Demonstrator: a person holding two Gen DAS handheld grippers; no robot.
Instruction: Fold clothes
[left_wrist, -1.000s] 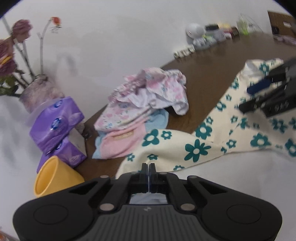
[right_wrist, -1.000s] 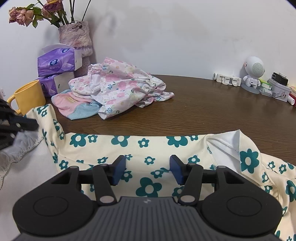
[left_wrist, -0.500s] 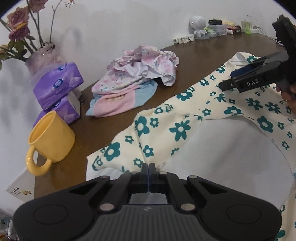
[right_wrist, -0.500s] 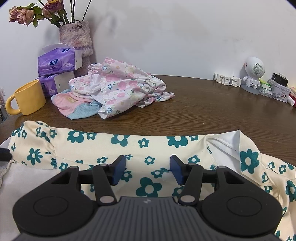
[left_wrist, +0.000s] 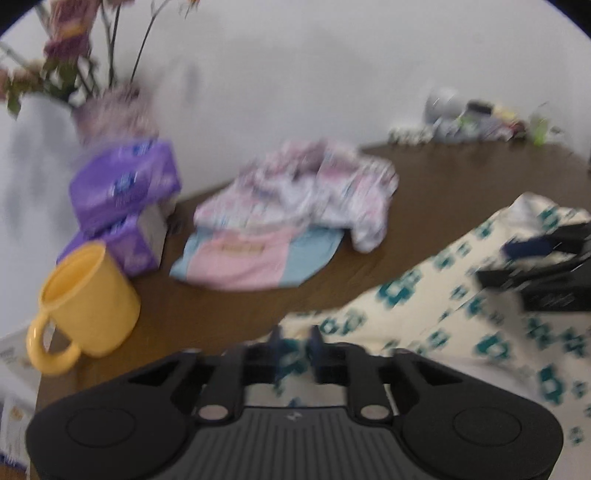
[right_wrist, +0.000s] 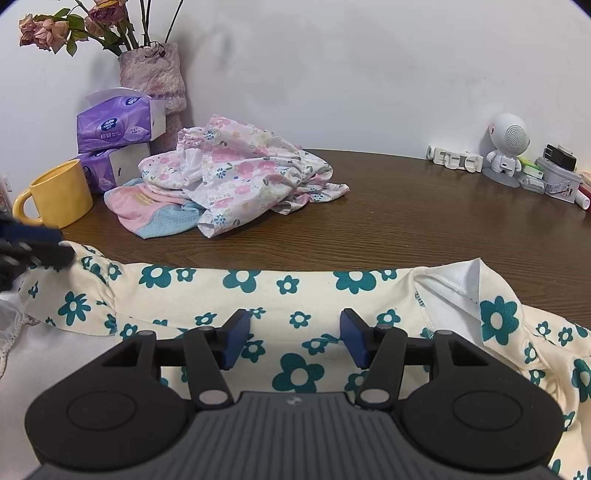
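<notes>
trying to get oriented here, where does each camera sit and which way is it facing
Left wrist: sits on the left gripper, whose jaws are opening over the cream flowered garment; it looks across the table at the yellow mug, and the right gripper shows at right.
Right wrist: sits on the right gripper, jaws apart above the same garment, facing the wall; the left gripper shows at left.
Both share the mug, the tissue packs and the clothes pile.

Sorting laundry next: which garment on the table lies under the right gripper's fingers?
The cream garment with teal flowers, spread along the near edge; the pink floral one and pink-and-blue one sit piled farther back.
</notes>
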